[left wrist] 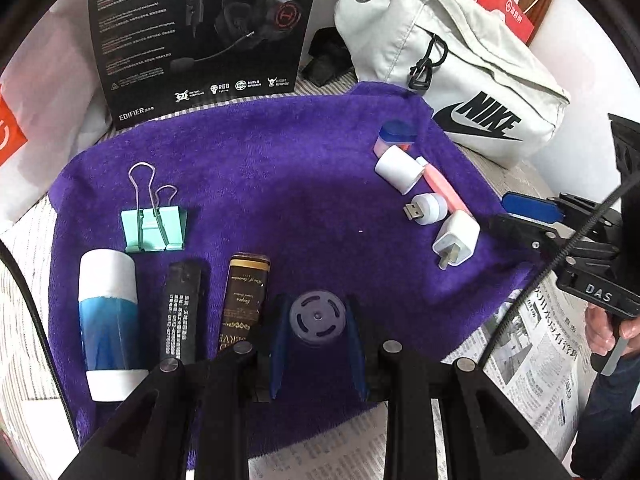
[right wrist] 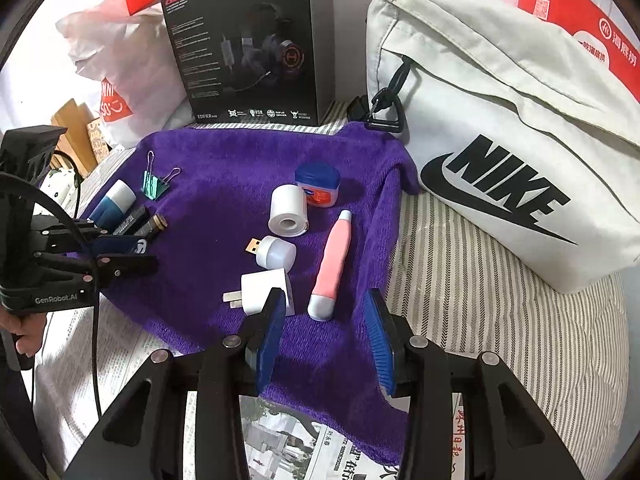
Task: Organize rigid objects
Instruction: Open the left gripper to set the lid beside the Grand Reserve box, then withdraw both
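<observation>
A purple towel (left wrist: 260, 168) holds the objects. My left gripper (left wrist: 318, 336) is shut on a round purple vented cap (left wrist: 317, 316), low over the towel's near edge. Left of it lie a gold-capped dark bottle (left wrist: 244, 296), a black bar (left wrist: 180, 308), a blue-white tube (left wrist: 108, 320) and a green binder clip (left wrist: 154, 224). My right gripper (right wrist: 326, 340) is open and empty, around the base of a pink tube (right wrist: 332, 268). Near it lie a white plug (right wrist: 264, 286), a USB light (right wrist: 276, 252), a white roll (right wrist: 288, 210) and a blue-lidded jar (right wrist: 318, 186).
A white Nike bag (right wrist: 500, 140) stands at the right on striped fabric (right wrist: 460, 300). A black headset box (right wrist: 248, 44) stands at the back. Red bags and a plastic bag (right wrist: 120, 60) lie behind. Newspaper (right wrist: 280, 440) covers the near surface.
</observation>
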`<state>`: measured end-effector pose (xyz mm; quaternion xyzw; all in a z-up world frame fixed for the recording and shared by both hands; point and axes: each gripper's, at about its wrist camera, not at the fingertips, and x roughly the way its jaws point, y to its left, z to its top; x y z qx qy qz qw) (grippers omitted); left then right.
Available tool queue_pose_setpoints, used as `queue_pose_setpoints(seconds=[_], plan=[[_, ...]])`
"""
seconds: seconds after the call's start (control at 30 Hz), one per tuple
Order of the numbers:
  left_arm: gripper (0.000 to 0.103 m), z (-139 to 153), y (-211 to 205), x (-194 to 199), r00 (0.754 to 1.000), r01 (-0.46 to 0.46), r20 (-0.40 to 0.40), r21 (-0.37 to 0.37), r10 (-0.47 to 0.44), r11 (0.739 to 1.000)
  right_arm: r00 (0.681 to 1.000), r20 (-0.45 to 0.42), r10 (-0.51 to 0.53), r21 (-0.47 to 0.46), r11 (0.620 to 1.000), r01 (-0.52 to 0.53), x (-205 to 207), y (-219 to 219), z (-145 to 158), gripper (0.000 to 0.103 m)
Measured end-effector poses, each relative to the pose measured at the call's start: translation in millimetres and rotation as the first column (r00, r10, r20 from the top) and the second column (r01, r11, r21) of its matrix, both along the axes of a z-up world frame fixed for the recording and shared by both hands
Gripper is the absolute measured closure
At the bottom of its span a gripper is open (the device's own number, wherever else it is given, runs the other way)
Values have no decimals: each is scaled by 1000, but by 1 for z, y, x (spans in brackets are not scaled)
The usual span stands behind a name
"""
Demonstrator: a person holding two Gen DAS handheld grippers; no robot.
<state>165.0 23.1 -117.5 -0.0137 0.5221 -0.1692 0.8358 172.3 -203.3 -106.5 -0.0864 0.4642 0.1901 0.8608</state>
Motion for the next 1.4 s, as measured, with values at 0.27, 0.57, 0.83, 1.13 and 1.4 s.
queue_pose_setpoints(seconds=[0.27, 0.57, 0.83, 1.13, 1.4], plan=[[77, -2, -4, -2, 999, 20, 25, 27, -21, 999, 1000, -1, 19, -3, 1000, -19, -2, 6, 0, 62], [69, -1, 0, -9, 1000, 25, 13, 42, -26, 999, 999, -18, 37, -13, 999, -37, -2, 14, -3, 61], [52, 12, 10, -18, 1000, -16, 14, 48, 15, 999, 999, -16, 51, -15, 999, -51, -13, 16, 0, 59], [33, 35, 15, -50, 997, -52, 57, 65, 48, 997, 999, 18, 50, -22, 999, -49, -36, 21, 15, 49], [14, 56, 28, -91, 975, -194, 120, 64, 186, 979, 998, 60, -1, 31, 1000, -1, -66, 19, 40, 17]])
